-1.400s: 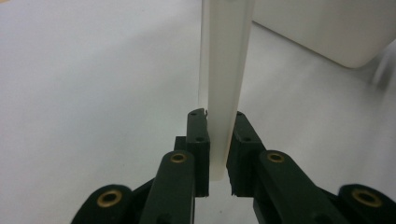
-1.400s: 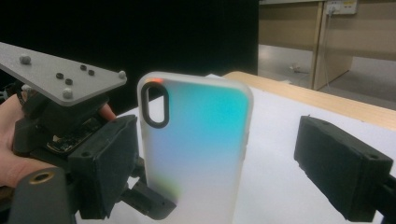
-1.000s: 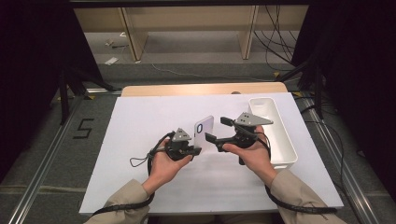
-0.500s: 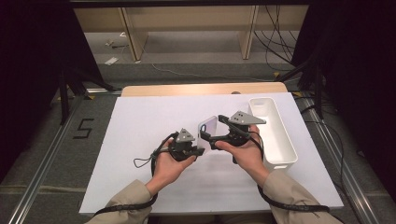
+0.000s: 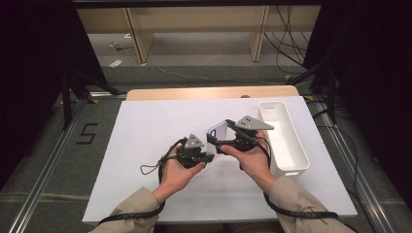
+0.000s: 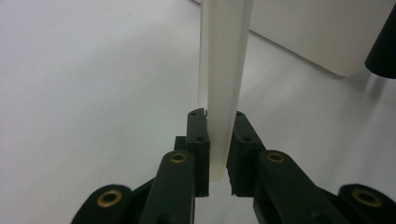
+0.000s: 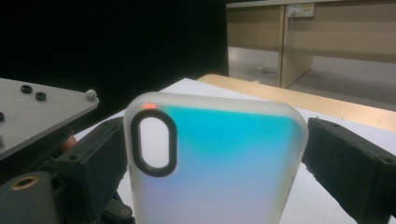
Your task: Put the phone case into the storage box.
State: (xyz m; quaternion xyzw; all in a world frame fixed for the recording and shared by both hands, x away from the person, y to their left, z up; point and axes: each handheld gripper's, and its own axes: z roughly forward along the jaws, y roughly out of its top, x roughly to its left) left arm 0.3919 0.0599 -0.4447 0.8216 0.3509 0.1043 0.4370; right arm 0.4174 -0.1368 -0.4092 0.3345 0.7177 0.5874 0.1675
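Observation:
A frosted phone case [image 5: 217, 132] with an oval camera cut-out is held upright above the white table between both hands. My left gripper [image 5: 210, 154] is shut on the case's lower edge; in the left gripper view its pads [image 6: 198, 140] pinch the thin edge of the case [image 6: 224, 70]. My right gripper [image 5: 219, 141] straddles the case across its width. In the right gripper view the case [image 7: 224, 172] shows teal to pale violet between the wide jaws of my right gripper [image 7: 217, 140], which have just been closing. A sliver of gap remains at the right pad [image 7: 345, 158].
A long white tray [image 5: 291, 170] lies on the table right of the hands, and its wall [image 6: 317, 37] shows behind the case. The table's wooden far edge [image 5: 209, 92] borders a floor with shelving legs and cables. The left gripper's grey plate [image 7: 37, 112] sits close beside the case.
The right hand has come in leftward and set its jaws around the case. The case has tilted and shifted slightly right. The left hand has stayed put, still gripping.

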